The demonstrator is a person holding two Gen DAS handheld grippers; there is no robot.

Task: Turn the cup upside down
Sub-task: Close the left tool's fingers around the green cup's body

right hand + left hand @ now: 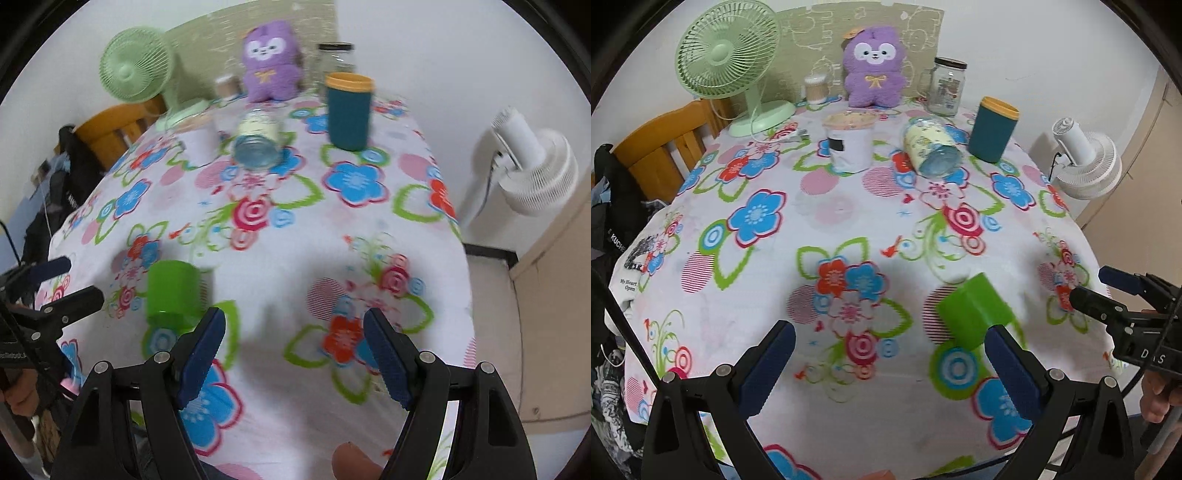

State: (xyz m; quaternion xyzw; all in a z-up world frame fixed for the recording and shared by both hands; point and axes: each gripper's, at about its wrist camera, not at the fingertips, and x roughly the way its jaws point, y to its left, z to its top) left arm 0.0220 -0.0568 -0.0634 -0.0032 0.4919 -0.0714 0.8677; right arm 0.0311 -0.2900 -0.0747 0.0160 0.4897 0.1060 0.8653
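Observation:
A bright green plastic cup (pixel 973 314) stands on the flowered tablecloth near the front edge, its wider rim down in the right wrist view (pixel 173 293), blurred by motion. My left gripper (pixel 890 369) is open and empty, with its right finger just in front of the cup. My right gripper (pixel 293 354) is open and empty, to the right of the cup; its left finger is close to the cup's base. The right gripper also shows at the right edge of the left wrist view (pixel 1115 295), open.
At the back of the table stand a teal cup with a yellow rim (pixel 993 129), a glass jar lying on its side (pixel 932 146), a white cup (pixel 849 142), a lidded glass mug (pixel 945 86), a purple plush (pixel 873 66) and a green fan (pixel 727 59). A white fan (pixel 1086 155) stands off the right edge.

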